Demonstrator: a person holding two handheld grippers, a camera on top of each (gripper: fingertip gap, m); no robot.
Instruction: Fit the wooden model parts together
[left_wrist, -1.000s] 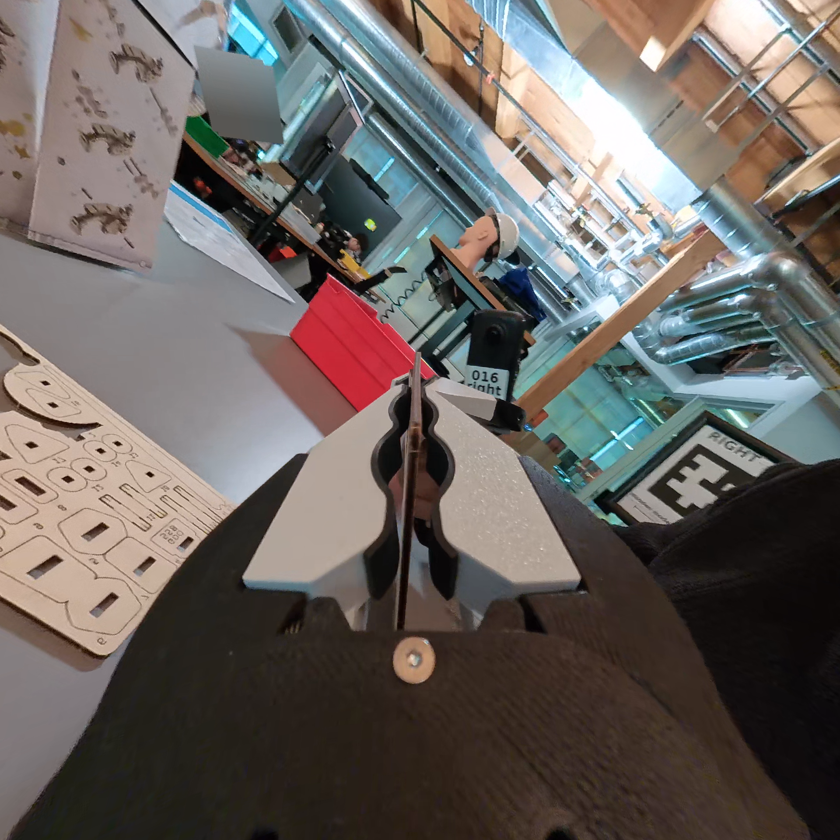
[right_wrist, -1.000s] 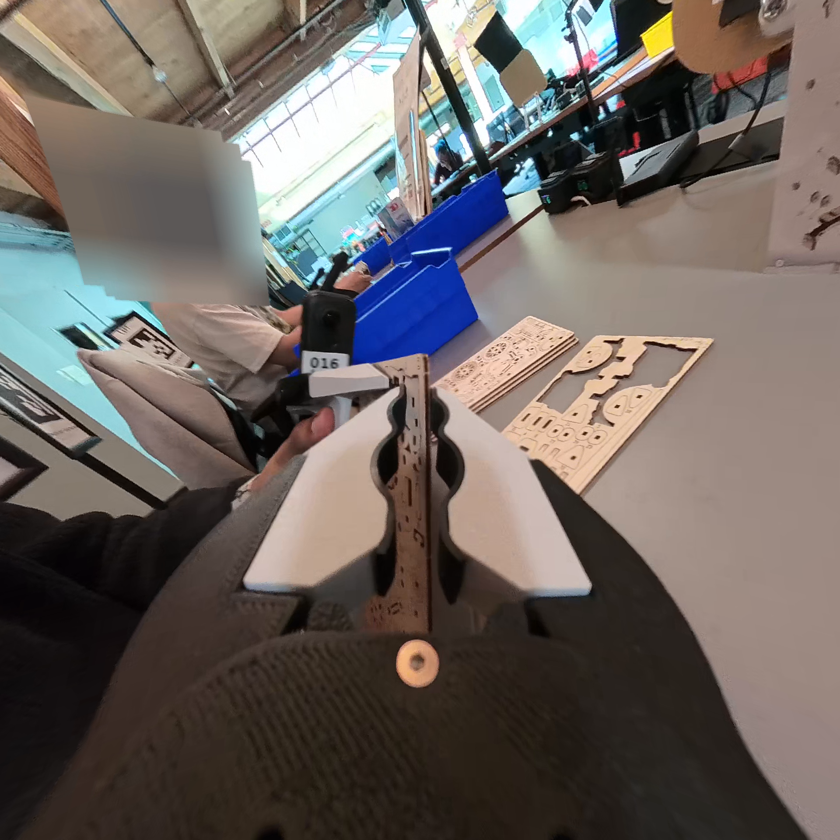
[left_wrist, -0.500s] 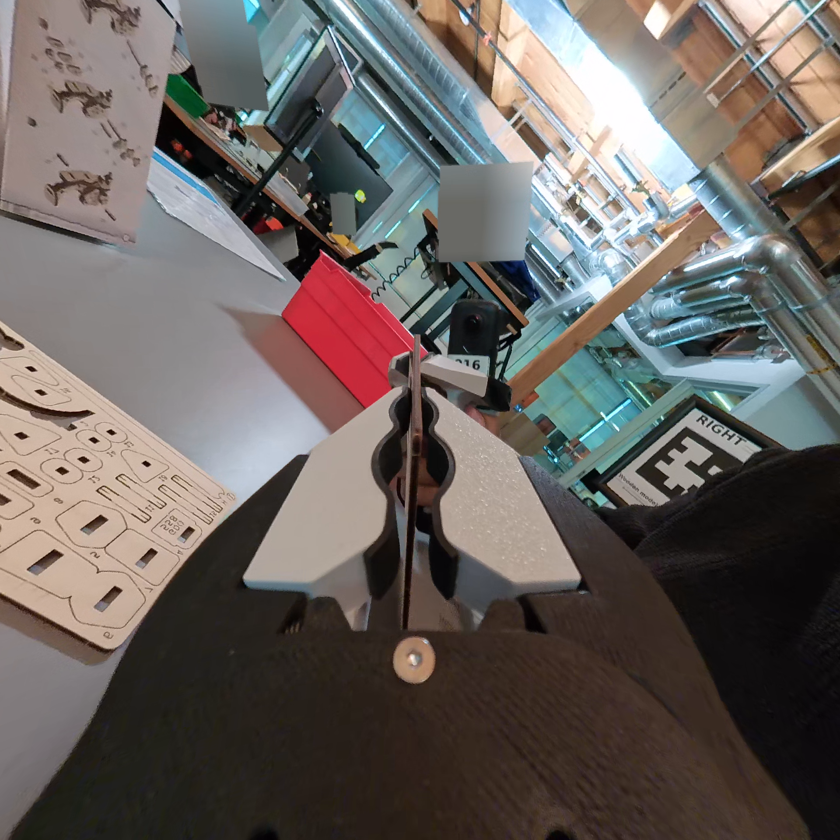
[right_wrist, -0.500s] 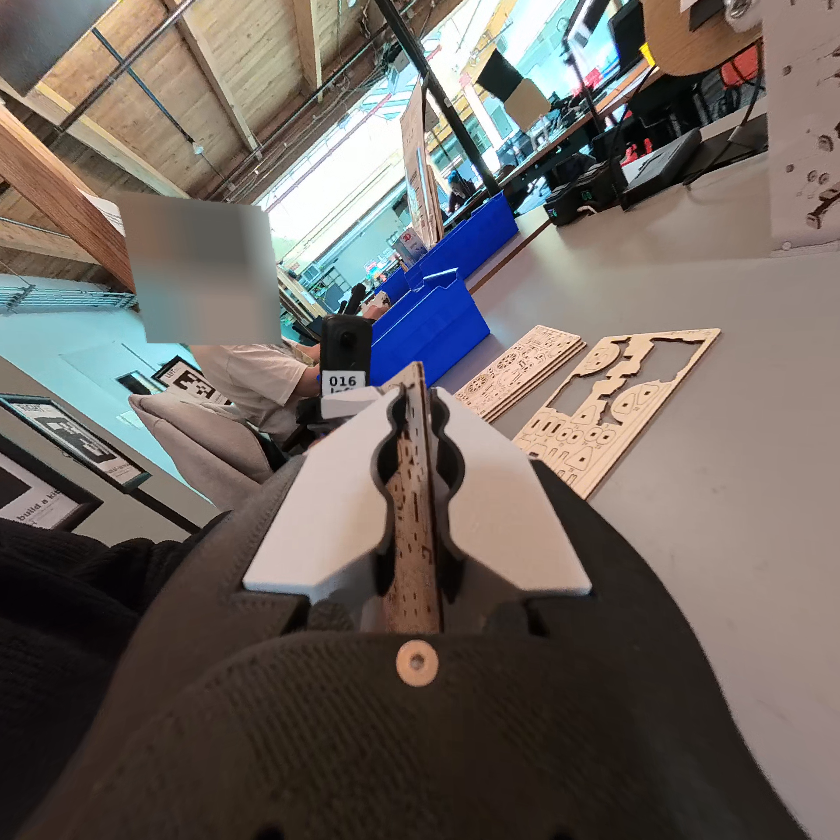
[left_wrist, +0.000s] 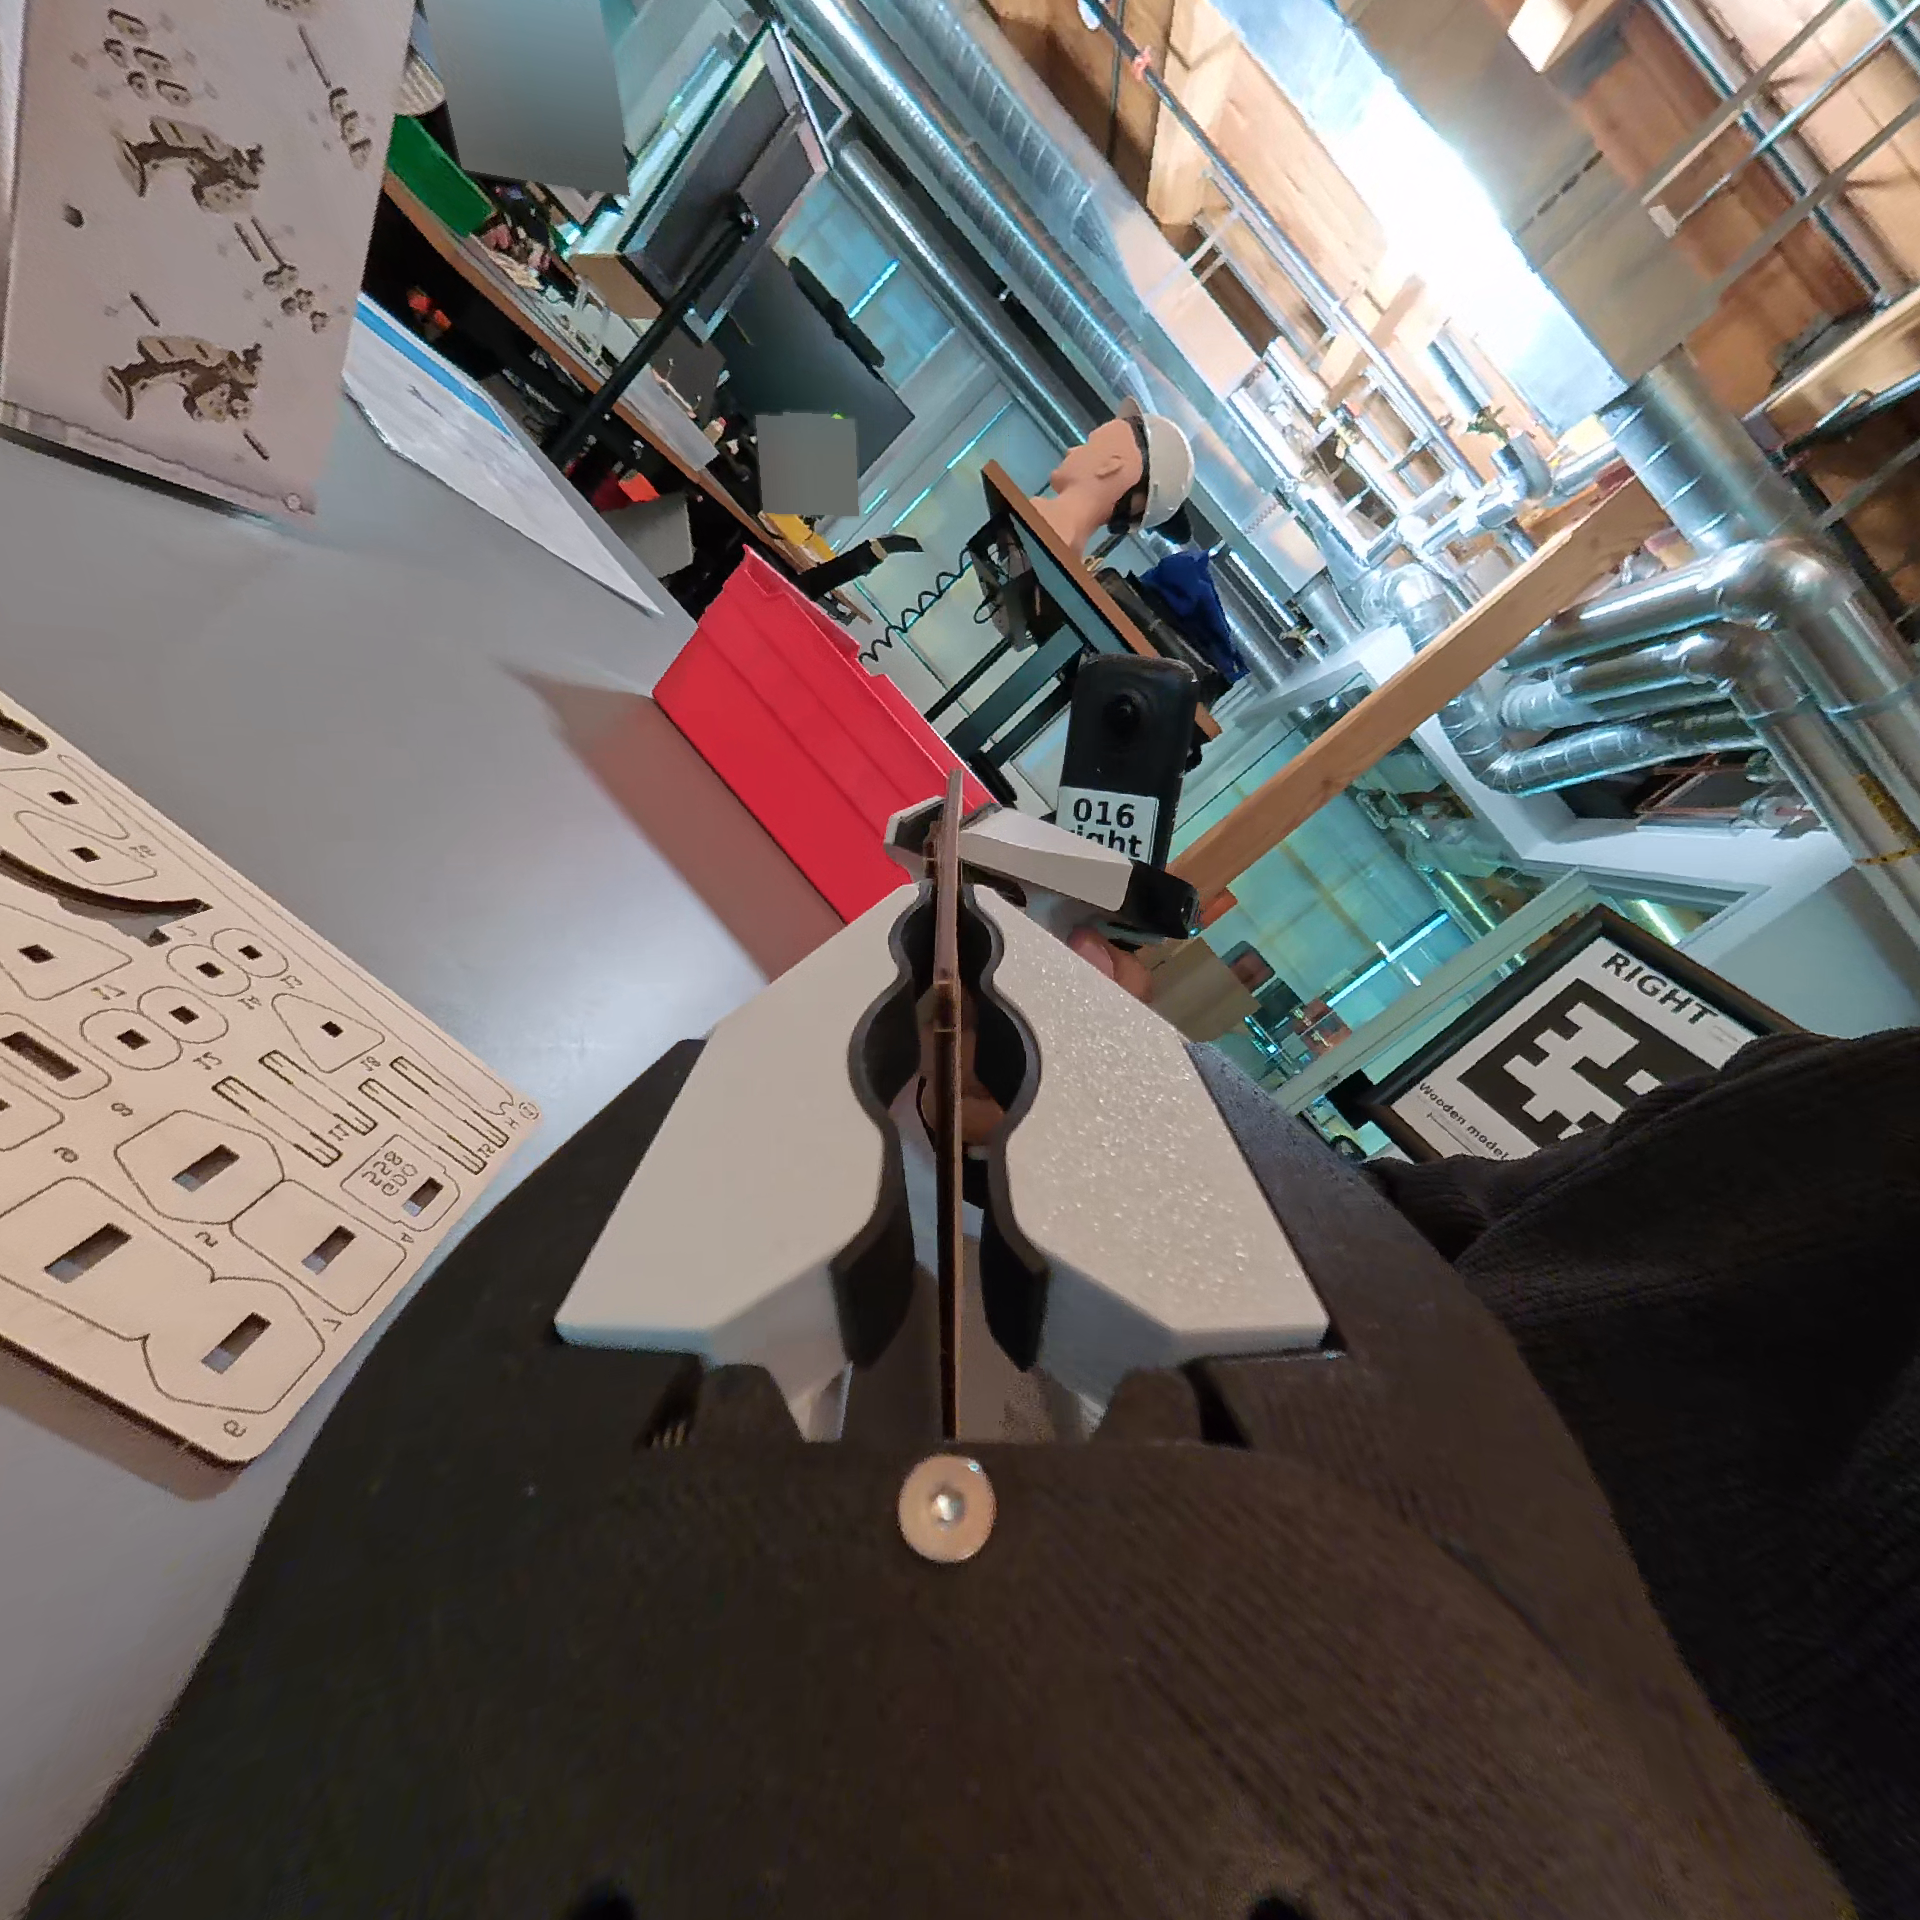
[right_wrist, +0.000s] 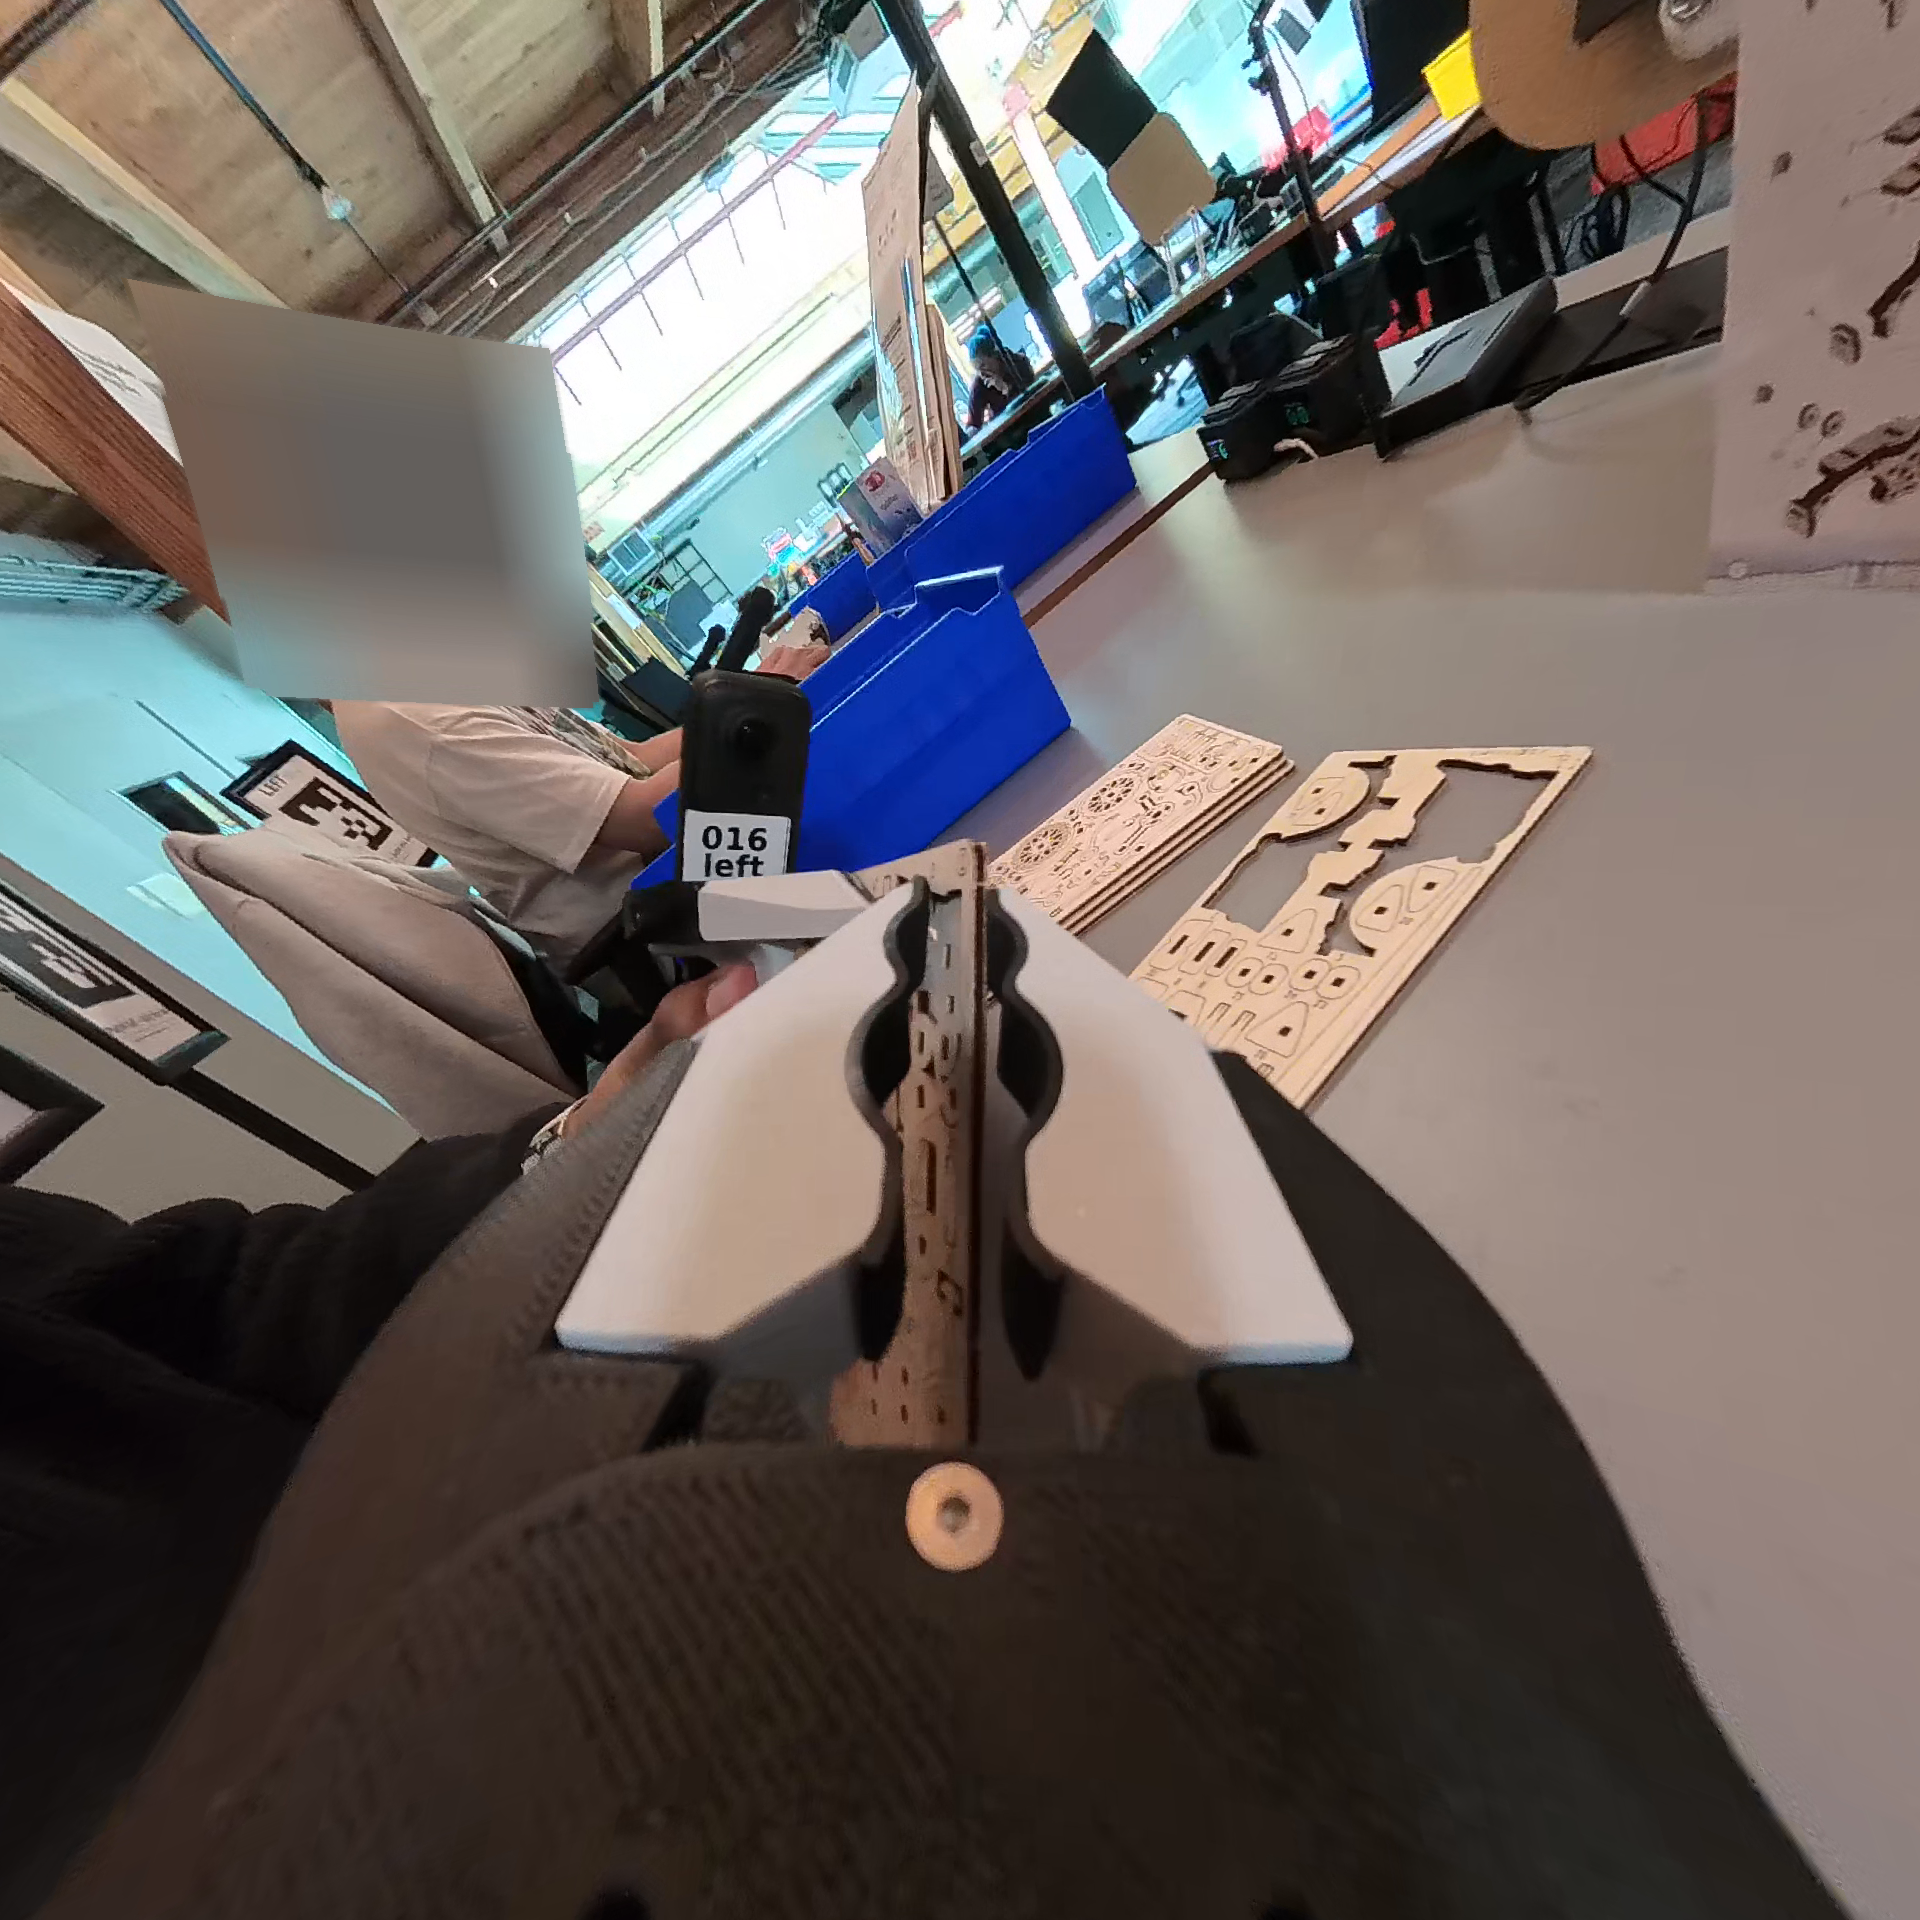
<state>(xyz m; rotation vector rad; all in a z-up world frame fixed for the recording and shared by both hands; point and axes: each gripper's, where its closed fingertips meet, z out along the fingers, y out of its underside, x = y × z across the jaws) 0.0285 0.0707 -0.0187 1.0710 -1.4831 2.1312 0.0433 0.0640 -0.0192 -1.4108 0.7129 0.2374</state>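
Observation:
One thin wooden part sheet (right_wrist: 940, 1195) with laser-cut outlines is held off the grey table (right_wrist: 1558, 1247) between both grippers. My right gripper (right_wrist: 956, 904) is shut on one end of it. My left gripper (left_wrist: 948, 914) is shut on the other end, where the sheet (left_wrist: 945, 1195) shows edge-on. Each gripper faces the other: the right gripper (left_wrist: 1039, 857) shows beyond the sheet in the left wrist view, and the left gripper (right_wrist: 769, 909) in the right wrist view. A partly emptied part sheet (right_wrist: 1351, 914) lies flat on the table; it also shows in the left wrist view (left_wrist: 187, 1091).
A stack of uncut sheets (right_wrist: 1143, 821) lies next to blue bins (right_wrist: 914, 707). A red bin (left_wrist: 800, 769) stands at the table's far edge. An upright instruction board (left_wrist: 197, 208) stands at the back. A seated person (right_wrist: 499, 800) is beyond the table. The grippers are tip to tip, or close to it.
Both grippers stay shut on the same sheet. The pair has swung and tilted slightly, so the background shifts a little. Nothing on the table has moved.

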